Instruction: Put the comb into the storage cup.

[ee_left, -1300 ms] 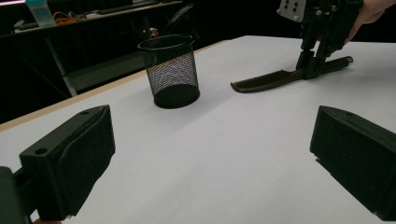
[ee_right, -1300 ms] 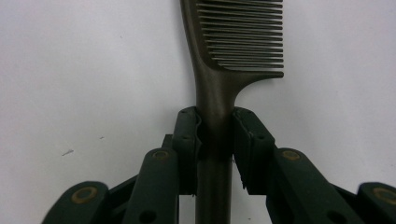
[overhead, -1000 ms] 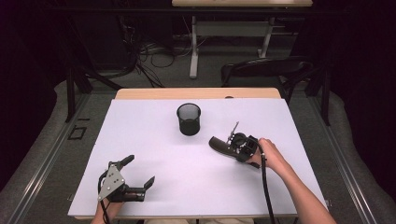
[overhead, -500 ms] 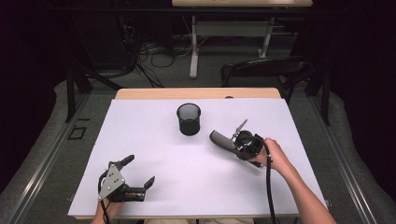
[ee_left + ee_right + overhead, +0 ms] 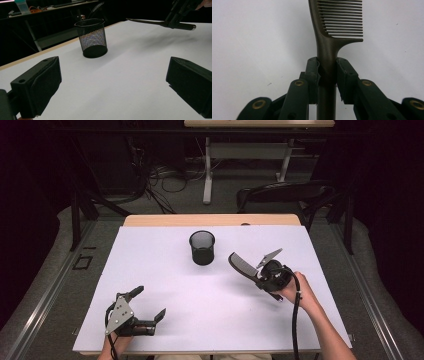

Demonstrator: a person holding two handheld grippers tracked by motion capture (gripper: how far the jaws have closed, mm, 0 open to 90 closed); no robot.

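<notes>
Above the counter [image 5: 165,270], my right gripper [image 5: 327,72], jaws clamped on the comb [image 5: 337,22], is edging nearer the mesh cup [image 5: 202,247], while my left gripper [image 5: 145,310] is idling wide open.

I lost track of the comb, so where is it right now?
The comb is clamped by its handle in the right gripper, held above the white table right of the mesh cup.

The comb [image 5: 329,42] looks like smooth dark plastic with a faint sheen. The pen cup [image 5: 92,37] is black wire mesh, matt. The table [image 5: 210,320] has a smooth, matt white top with a pale wooden edge.
</notes>
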